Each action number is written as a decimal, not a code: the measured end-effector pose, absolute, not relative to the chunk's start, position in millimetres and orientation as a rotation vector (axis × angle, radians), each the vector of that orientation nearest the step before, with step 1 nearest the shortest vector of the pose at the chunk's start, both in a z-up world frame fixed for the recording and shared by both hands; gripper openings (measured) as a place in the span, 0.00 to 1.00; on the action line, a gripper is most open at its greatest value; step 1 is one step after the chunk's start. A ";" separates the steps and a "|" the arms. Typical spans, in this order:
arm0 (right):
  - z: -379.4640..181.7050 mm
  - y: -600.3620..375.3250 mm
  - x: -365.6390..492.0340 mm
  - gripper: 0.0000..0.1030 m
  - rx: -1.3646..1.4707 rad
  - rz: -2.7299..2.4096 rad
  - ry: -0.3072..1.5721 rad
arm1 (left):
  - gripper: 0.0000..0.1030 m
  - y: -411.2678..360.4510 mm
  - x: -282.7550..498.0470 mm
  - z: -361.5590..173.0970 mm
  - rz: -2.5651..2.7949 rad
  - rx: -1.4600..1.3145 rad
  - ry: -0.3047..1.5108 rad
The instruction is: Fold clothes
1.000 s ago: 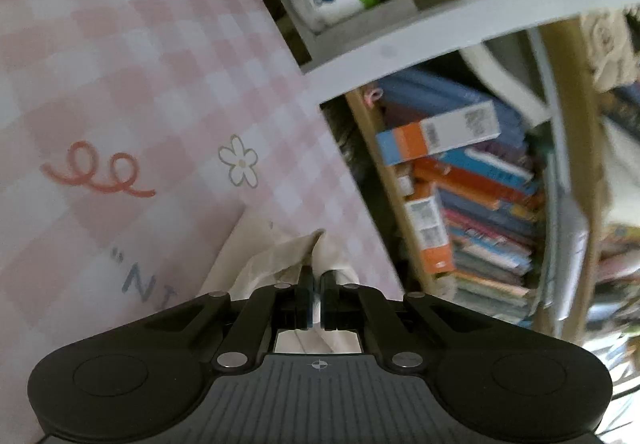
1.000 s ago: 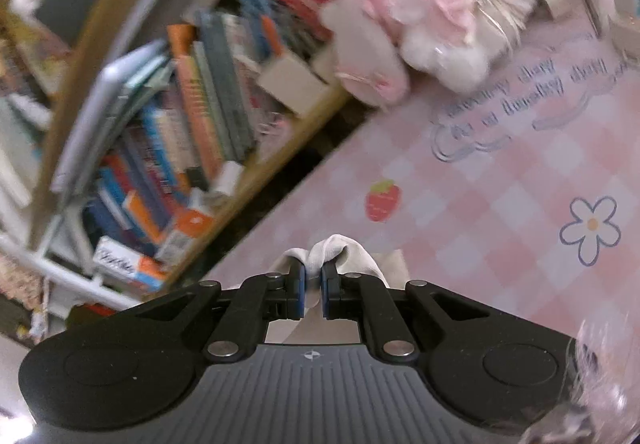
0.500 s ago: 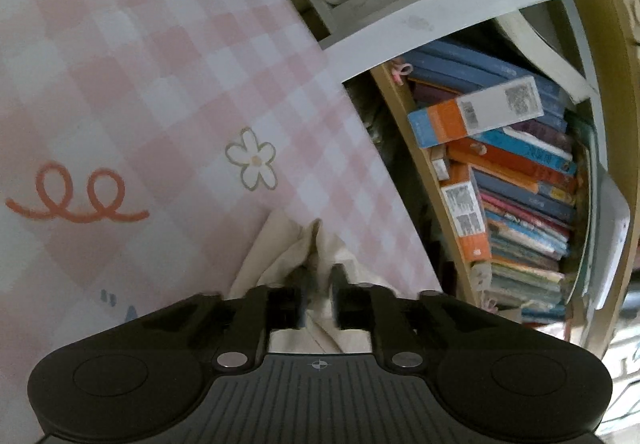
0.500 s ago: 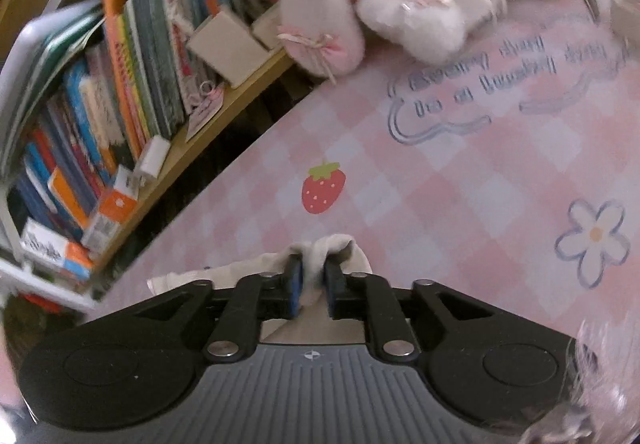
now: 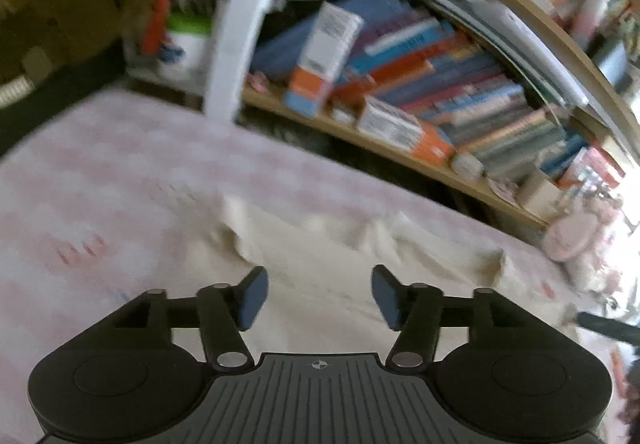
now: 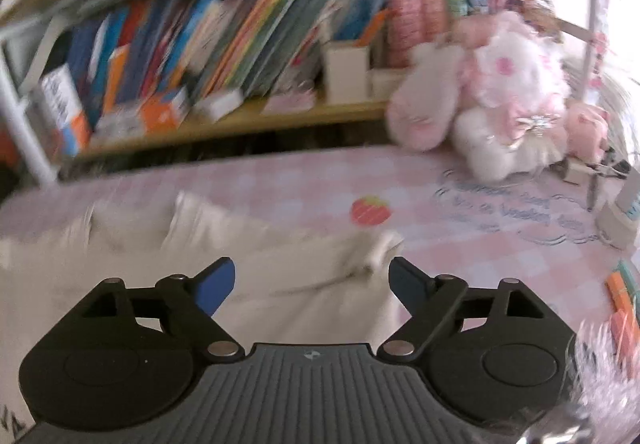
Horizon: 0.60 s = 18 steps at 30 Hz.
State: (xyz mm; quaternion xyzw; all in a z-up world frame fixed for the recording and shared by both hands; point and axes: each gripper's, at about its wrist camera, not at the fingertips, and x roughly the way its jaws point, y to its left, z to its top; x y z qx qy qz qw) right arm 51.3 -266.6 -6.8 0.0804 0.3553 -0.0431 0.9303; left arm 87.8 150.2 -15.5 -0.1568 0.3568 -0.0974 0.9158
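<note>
A pink checked tablecloth (image 5: 120, 172) covers my work surface, with a bookshelf (image 6: 224, 124) along its far side. My left gripper (image 5: 318, 298) and right gripper (image 6: 311, 286) have just been opening; both jaws now stand wide with nothing between them. The cream garment (image 5: 320, 256), pinched at 2 corners a second ago, lies released on the cloth just beyond the fingertips. I judge this fold laid down.

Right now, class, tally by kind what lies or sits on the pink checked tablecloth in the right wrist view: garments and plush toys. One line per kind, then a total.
Cream garment: 1
White and pink plush toy: 1
Total: 2, on the pink checked tablecloth
</note>
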 end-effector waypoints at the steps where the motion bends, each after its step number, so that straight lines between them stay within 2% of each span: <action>1: -8.5 -262.4 49.9 0.81 0.154 -0.093 0.735 | 0.61 143.5 85.4 -17.7 -0.200 -0.308 0.744; 5: -11.4 -242.6 39.1 0.86 0.087 -0.094 0.734 | 0.69 110.4 76.5 -21.1 -0.182 -0.160 0.760; 7: -12.3 -232.5 32.6 0.86 0.050 -0.085 0.732 | 0.69 94.5 70.5 -21.6 -0.200 -0.100 0.756; 12: -25.0 -215.4 26.5 0.86 0.005 -0.031 0.766 | 0.67 62.1 61.5 -25.4 -0.289 -0.030 0.741; 18: -39.5 -211.3 30.4 0.85 -0.020 -0.014 0.796 | 0.60 25.7 68.9 -33.5 -0.340 0.076 0.756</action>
